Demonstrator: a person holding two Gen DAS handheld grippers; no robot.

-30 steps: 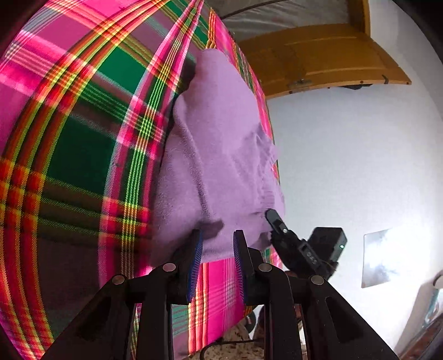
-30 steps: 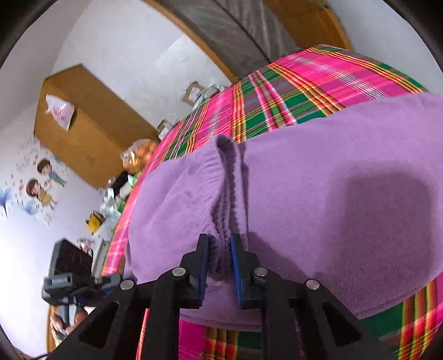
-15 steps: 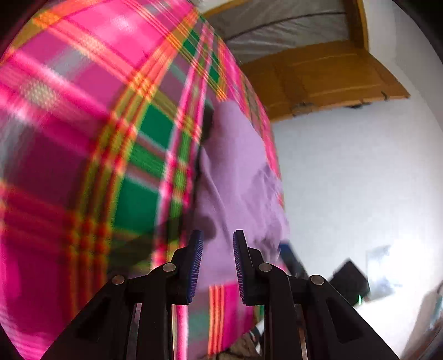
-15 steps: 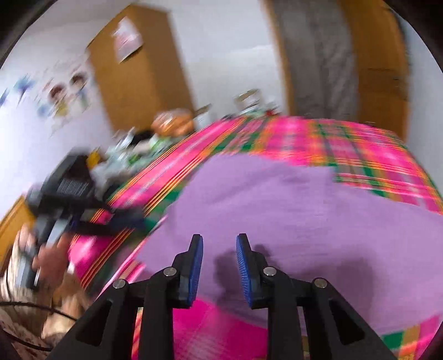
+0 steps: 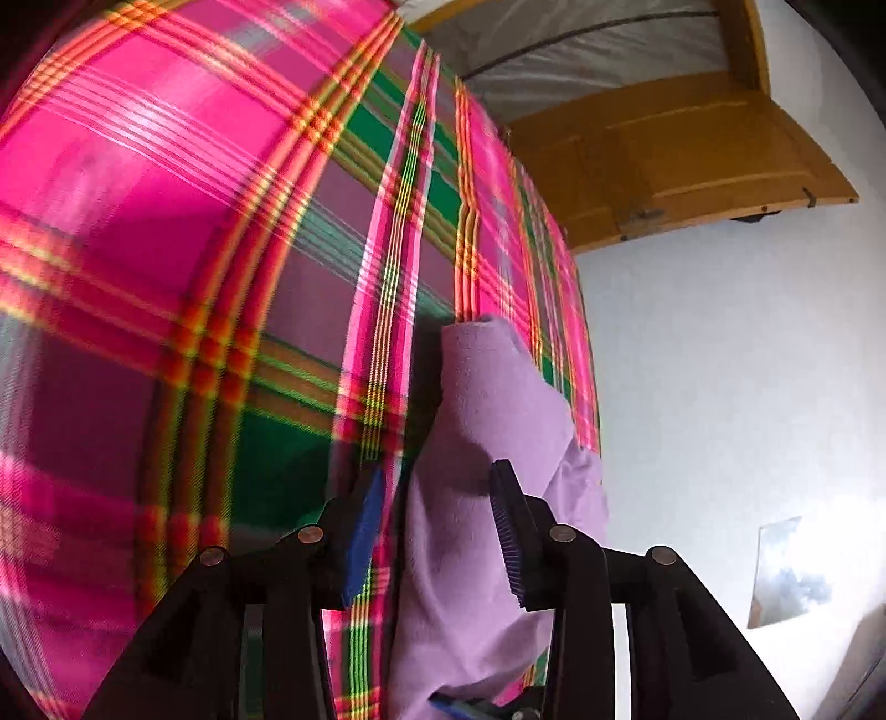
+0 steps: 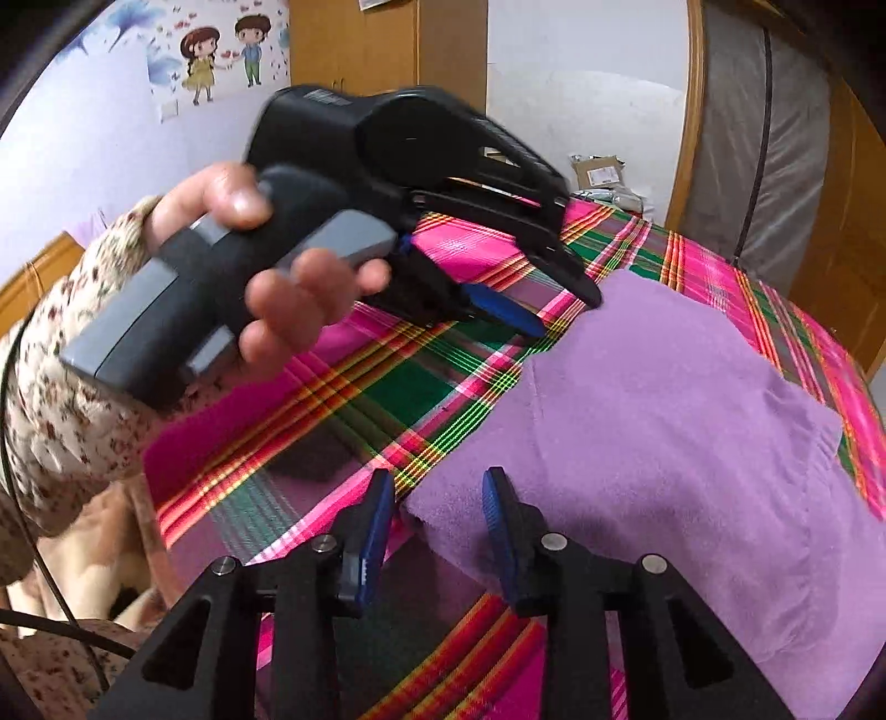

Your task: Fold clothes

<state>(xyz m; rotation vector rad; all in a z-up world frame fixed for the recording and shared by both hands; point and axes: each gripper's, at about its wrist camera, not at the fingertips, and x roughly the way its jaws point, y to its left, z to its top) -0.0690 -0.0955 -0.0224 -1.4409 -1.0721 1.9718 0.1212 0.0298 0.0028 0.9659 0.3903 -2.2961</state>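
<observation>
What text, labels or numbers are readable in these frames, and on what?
None legible.
Label on top of the left gripper housing: too blurred to read.
Label on the cardboard box behind the bed: too small.
Paper on the wardrobe: cut off, unreadable.
Wall sticker: cartoon children, no words.

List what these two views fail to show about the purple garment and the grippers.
- Purple garment: right wrist view, lower edge behind the right gripper; right side cut off by the frame.
- Same garment: left wrist view, near end behind the left gripper.
- Plaid cover: left wrist view, motion-blurred.
</observation>
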